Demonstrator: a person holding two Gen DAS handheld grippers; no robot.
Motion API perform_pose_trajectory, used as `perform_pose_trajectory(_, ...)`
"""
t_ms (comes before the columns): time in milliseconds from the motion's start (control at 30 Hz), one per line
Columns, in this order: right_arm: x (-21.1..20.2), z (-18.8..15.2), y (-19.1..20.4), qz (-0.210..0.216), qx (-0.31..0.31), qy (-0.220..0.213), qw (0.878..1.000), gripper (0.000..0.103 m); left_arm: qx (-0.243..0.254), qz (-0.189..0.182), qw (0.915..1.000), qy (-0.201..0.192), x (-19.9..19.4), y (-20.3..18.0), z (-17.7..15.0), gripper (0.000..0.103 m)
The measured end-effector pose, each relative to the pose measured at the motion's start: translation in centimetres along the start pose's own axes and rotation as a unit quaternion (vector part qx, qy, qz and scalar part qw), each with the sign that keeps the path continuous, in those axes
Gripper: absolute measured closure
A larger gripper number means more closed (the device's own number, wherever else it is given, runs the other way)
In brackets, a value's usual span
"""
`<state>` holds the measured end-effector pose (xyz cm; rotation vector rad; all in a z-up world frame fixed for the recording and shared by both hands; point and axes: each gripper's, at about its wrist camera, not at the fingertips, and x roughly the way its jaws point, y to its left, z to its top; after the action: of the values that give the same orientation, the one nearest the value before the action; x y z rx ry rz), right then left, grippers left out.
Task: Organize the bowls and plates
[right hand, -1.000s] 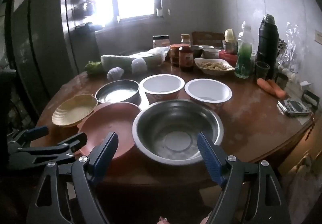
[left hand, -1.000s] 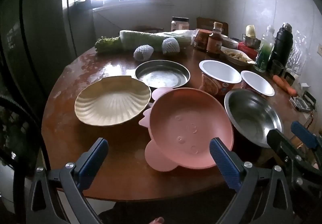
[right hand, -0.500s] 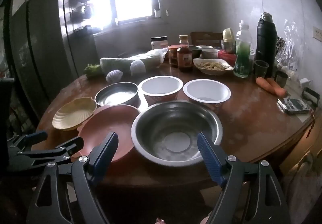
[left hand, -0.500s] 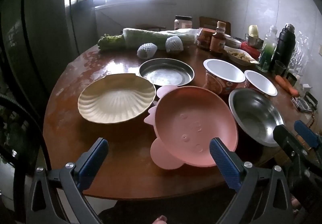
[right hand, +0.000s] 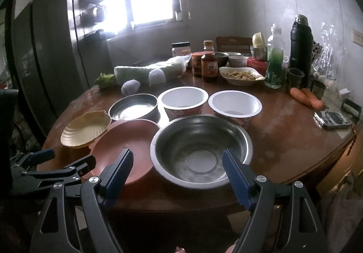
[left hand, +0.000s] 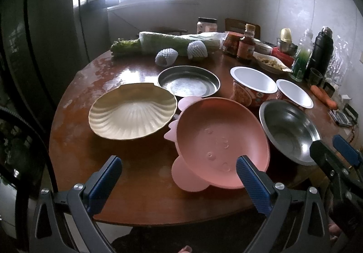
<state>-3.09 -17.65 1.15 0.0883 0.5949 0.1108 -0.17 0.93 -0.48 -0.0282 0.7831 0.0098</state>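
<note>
Both of my grippers are spread wide with nothing between the fingers, held at the near edge of the round wooden table (left hand: 74, 153).

My left gripper (left hand: 179, 175) sits just short of the table edge. Straight ahead of it, and a little toward its right finger, is the pink plate (left hand: 221, 139), whose near rim reaches out almost to that finger's blue pad. Ahead and to the left of this gripper lies the cream shell-shaped plate (left hand: 132, 112), just beside the pink one. Beyond both, farther from the gripper, is the shallow steel dish (left hand: 188, 81). Off to its right I see the large steel bowl (left hand: 289, 130), and behind that the two white-lined paper bowls, the nearer-left one (left hand: 253, 86) and the right one (left hand: 293, 96), standing close together.

My right gripper (right hand: 177, 172) is lined up on the large steel bowl (right hand: 200, 148), which lies directly ahead, its near rim between the two fingers in this view; I cannot tell whether the pads touch it. To the left of this gripper the pink plate (right hand: 126, 142) sits against the steel bowl's side, and the cream shell-shaped plate (right hand: 85, 129) lies farther left. The steel dish (right hand: 133, 107) and both paper bowls (right hand: 185, 100) (right hand: 234, 104) stand in a row beyond the big bowl.

The far side of the table carries a wrapped cabbage (right hand: 147, 70), sauce bottles (right hand: 208, 64), a black flask (right hand: 300, 44) and carrots (right hand: 306, 97), well apart from either gripper.
</note>
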Motion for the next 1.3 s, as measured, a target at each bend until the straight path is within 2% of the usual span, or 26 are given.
perform_pose_trajectory(1300, 0.35, 0.06, 0.34, -0.004, -0.009, 0.008, 1.0, 0.021, -0.001, 0.001, 1.0, -0.005, -0.43, 0.18, 0.44, 0.002)
